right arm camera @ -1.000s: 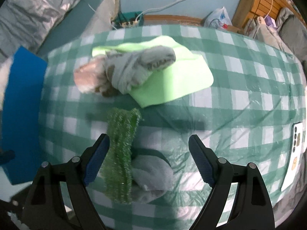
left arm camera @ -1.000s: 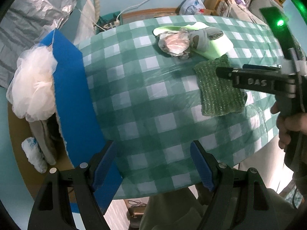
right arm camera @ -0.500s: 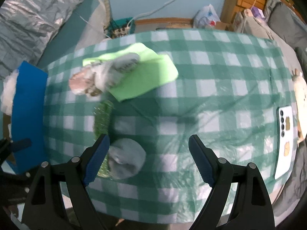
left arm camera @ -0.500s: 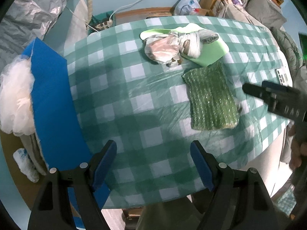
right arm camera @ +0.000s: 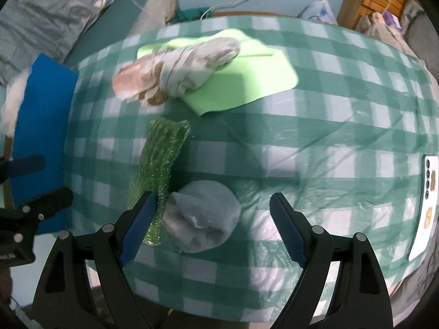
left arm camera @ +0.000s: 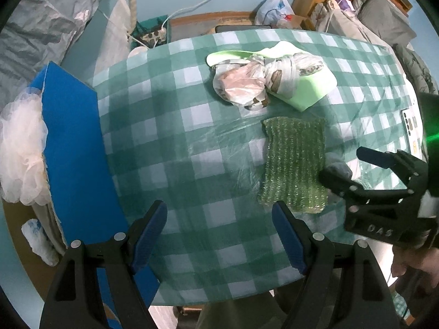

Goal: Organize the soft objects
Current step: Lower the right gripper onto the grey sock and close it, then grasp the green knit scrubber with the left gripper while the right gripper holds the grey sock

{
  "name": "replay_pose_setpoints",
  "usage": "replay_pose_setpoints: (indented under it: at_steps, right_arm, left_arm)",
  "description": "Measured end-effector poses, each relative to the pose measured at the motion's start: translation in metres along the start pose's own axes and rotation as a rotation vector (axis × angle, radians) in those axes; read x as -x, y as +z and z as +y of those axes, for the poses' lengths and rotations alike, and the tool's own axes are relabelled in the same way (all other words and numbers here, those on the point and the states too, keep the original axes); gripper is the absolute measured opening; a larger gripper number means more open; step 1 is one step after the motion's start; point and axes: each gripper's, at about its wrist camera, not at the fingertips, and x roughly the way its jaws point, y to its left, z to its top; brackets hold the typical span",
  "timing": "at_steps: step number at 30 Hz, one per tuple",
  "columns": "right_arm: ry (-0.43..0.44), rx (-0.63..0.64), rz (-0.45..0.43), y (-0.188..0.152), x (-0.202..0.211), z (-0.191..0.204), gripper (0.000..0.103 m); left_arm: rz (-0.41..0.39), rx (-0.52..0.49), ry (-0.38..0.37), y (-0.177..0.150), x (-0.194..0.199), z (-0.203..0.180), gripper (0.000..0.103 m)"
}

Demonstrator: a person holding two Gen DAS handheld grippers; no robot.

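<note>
Lettering "DAS" on right hand-held gripper [left arm camera: 348,167]

Phone [right arm camera: 427,209] at checked tablecloth [left arm camera: 175,148] edge; power strip [left arm camera: 153,36] behind.

Change since the earlier frames. In the left wrist view, the right gripper [left arm camera: 348,164] has withdrawn from above the green knitted cloth [left arm camera: 295,164] toward the desk's right edge and now hangs lower at the near right, its jaws apart beside the cloth's right border. The cloth, earlier partly masked by that gripper, now lies fully exposed. In the right wrist view, the grey rolled sock [right arm camera: 201,216], earlier half under the frame's lower edge, now sits between the open jaws, close to the left one. The left gripper [right arm camera: 33,181] has come further into sight at the desk's left edge, over the blue board [right arm camera: 38,104].
</note>
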Motion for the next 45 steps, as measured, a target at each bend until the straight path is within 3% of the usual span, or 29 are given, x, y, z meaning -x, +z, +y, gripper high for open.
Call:
replay_pose_setpoints:
  at_steps: [4,8,14,19,25,30,33,37,45]
  right_arm:
    - [-0.017,0.022,0.028,-0.001,-0.01,0.001,0.083]
    - [-0.018,0.042,0.054,-0.002,-0.016,0.001,0.057]
    - [-0.045,0.055,0.029,-0.003,-0.007,-0.008,0.034]
    - [-0.063,0.03,0.012,-0.005,0.0,-0.028,0.034]
    - [-0.087,0.004,0.005,-0.004,0.007,-0.05,0.034]
    - [-0.081,-0.022,0.009,-0.002,0.008,-0.068,0.035]
    - [-0.05,-0.045,0.009,-0.001,0.007,-0.073,0.04]
    - [-0.033,-0.043,0.003,0.001,0.006,-0.081,0.068]
    - [-0.032,0.001,0.031,0.011,-0.006,-0.079,0.07]
  left_arm:
    - [0.009,0.003,0.0,0.001,-0.002,-0.002,0.08]
    - [0.011,-0.003,-0.001,0.003,-0.004,-0.004,0.08]
    - [0.019,-0.01,-0.012,0.008,-0.009,-0.014,0.08]
    - [0.02,-0.012,-0.042,0.013,-0.015,-0.024,0.086]
    - [0.034,-0.004,-0.093,0.022,-0.024,-0.041,0.086]
    - [0.05,0.015,-0.083,0.028,-0.038,-0.048,0.088]
    - [0.061,0.017,-0.087,0.03,-0.046,-0.054,0.088]
    - [0.062,-0.003,-0.034,0.035,-0.053,-0.062,0.089]
    - [0.091,0.009,0.014,0.039,-0.069,-0.067,0.093]
